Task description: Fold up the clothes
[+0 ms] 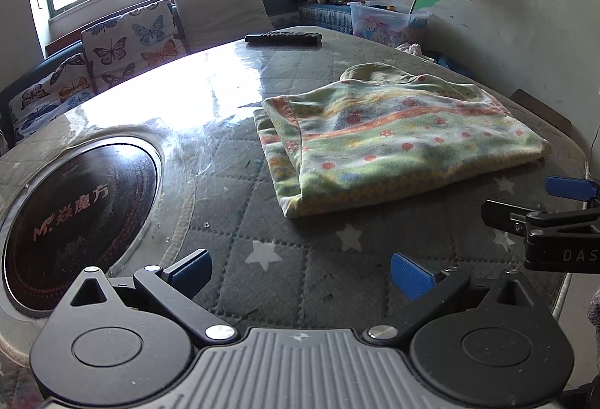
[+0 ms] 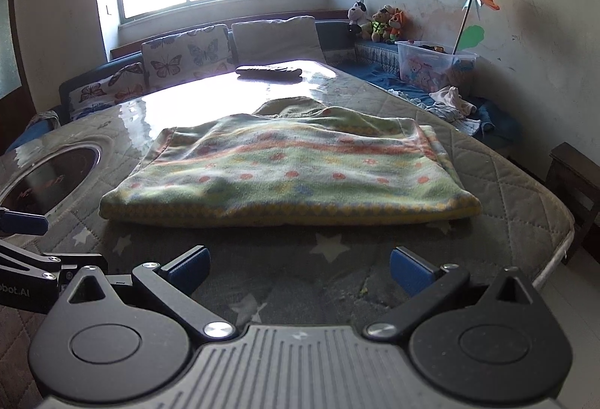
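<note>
both grippers — left gripper (image 1: pixel 300 272), right gripper (image 2: pixel 299 270) — gape wide, empty, near the folded fleece garment (image 2: pixel 288 171); soft, light, floppy — best pinched at its near corners.

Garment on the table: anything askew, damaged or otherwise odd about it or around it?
Mostly tidy. The garment lies folded flat on the table, but a plain collar piece pokes out at its far edge. Both grippers, left and right, hover open and empty. Nothing looks spilled or damaged.
</note>
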